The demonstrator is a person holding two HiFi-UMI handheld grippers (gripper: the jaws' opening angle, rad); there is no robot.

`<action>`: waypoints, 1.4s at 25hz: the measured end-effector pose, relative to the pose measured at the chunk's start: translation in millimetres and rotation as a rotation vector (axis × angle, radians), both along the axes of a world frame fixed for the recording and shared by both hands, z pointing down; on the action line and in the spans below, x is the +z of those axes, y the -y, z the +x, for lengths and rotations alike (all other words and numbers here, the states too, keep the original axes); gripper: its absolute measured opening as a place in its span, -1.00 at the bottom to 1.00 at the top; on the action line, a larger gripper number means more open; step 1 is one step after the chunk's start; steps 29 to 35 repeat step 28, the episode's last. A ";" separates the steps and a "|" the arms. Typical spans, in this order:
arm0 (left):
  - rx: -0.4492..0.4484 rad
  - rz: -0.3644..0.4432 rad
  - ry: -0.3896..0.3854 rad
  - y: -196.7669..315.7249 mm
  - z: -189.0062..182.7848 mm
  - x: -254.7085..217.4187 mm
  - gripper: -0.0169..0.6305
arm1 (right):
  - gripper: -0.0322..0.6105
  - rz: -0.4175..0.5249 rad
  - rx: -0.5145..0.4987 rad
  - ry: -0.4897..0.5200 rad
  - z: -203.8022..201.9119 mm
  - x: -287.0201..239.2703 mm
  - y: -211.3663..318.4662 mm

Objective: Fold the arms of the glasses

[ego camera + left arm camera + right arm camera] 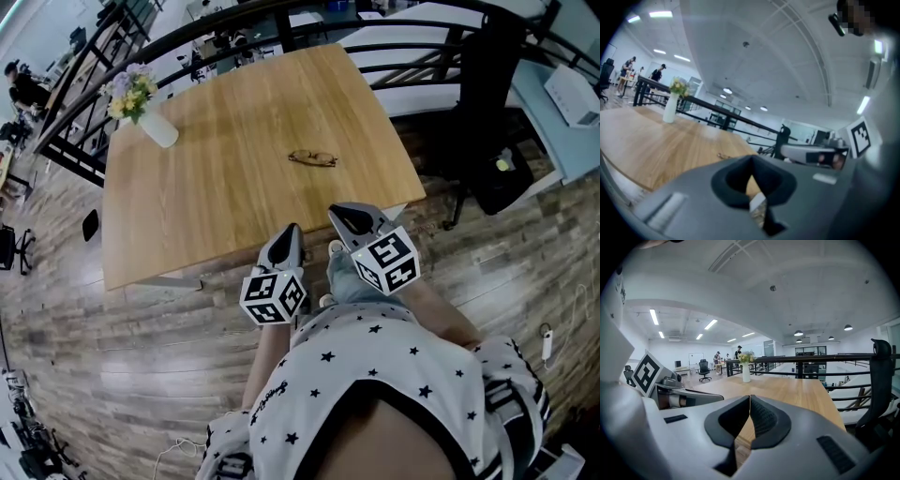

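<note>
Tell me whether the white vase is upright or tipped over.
Upright: the vase stands on its base on the table, flowers on top.

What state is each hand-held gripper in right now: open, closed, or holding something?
Left hand-held gripper: closed, holding nothing.
Right hand-held gripper: closed, holding nothing.

White, black-trimmed shirt (375, 352) dotted with black stars; ahead of the shirt, grey left gripper (292, 229) and right gripper (337, 212), each carrying a black-and-white marker cube (274, 296).
</note>
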State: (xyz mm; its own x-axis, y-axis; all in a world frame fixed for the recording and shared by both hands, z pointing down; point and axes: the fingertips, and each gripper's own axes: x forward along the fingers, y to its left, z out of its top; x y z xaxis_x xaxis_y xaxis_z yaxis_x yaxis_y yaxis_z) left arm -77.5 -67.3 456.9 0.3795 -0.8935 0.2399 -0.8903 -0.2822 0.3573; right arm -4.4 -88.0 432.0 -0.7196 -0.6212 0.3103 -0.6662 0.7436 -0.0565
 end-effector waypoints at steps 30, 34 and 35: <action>-0.012 -0.002 -0.003 7.8 -3.4 -2.2 -0.93 | -0.85 0.027 -0.020 -0.012 0.3 -2.0 3.3; -0.012 -0.002 -0.003 7.8 -3.4 -2.2 -0.93 | -0.85 0.027 -0.020 -0.012 0.3 -2.0 3.3; -0.012 -0.002 -0.003 7.8 -3.4 -2.2 -0.93 | -0.85 0.027 -0.020 -0.012 0.3 -2.0 3.3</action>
